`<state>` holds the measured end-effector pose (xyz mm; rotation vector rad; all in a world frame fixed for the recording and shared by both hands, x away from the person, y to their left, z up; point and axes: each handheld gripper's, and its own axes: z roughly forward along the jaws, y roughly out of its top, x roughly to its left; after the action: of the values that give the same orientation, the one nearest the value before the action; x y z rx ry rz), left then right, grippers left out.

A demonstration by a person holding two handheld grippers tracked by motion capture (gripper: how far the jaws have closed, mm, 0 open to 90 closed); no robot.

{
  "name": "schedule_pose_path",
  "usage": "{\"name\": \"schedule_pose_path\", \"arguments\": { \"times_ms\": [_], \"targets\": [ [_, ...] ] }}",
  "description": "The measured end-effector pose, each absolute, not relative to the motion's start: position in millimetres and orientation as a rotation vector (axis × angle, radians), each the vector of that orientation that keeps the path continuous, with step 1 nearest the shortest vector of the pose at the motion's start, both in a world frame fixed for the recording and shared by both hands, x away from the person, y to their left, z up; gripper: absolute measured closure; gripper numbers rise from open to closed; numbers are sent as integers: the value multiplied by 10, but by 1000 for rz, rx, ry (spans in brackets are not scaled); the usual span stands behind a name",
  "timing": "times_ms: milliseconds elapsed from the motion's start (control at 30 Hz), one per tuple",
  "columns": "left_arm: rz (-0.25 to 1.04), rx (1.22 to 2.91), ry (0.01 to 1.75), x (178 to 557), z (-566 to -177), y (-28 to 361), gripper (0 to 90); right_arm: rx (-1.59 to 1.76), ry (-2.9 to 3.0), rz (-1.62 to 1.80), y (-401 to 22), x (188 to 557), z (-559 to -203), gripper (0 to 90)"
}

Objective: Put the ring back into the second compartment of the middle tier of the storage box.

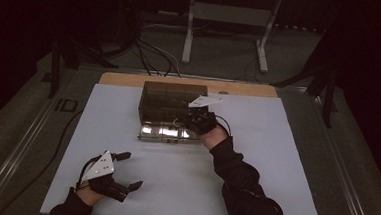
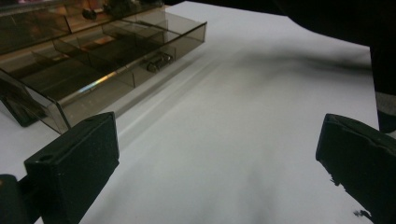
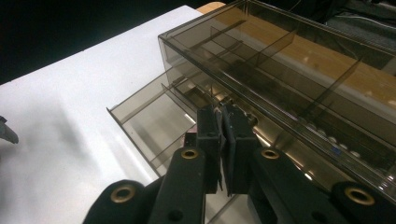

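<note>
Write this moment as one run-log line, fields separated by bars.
right gripper: shut, over pulled-out drawer | smoked plastic drawer cabinet: bottom drawer open | left gripper: open, holding nothing, above white table

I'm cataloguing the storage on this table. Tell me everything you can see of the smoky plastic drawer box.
The drawer box is translucent smoky-brown plastic, standing on the white table near its far edge. Thin dividers split it into compartments. Its bottom drawer is pulled out toward the person; a small metal part lies in one compartment. The right hand-held gripper, jaws shut, reaches into the open drawer.
</note>
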<state>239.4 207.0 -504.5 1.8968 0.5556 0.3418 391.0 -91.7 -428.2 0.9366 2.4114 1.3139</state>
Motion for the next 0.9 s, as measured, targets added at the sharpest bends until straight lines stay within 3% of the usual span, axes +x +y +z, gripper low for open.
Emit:
{"name": "schedule_pose_path", "arguments": {
  "times_ms": [333, 400, 533, 767, 900],
  "targets": [
    [341, 1901, 557, 2395, -5046, 2075, 8, 929, 2415, 1317, -801, 3963, -4289, 855],
    [343, 1898, 555, 2394, -5043, 2075, 8, 928, 2419, 1341, -794, 3979, -4300, 681],
    [337, 1902, 559, 2396, -5050, 2075, 8, 903, 2408, 1337, -794, 3958, -4293, 481],
    [343, 1899, 562, 2401, -5043, 2067, 8, 877, 2440, 1379, -821, 3899, -4257, 321],
    [342, 1907, 562, 2414, -5043, 2048, 8, 849, 2473, 1412, -849, 3869, -4223, 142]
  ]
}}
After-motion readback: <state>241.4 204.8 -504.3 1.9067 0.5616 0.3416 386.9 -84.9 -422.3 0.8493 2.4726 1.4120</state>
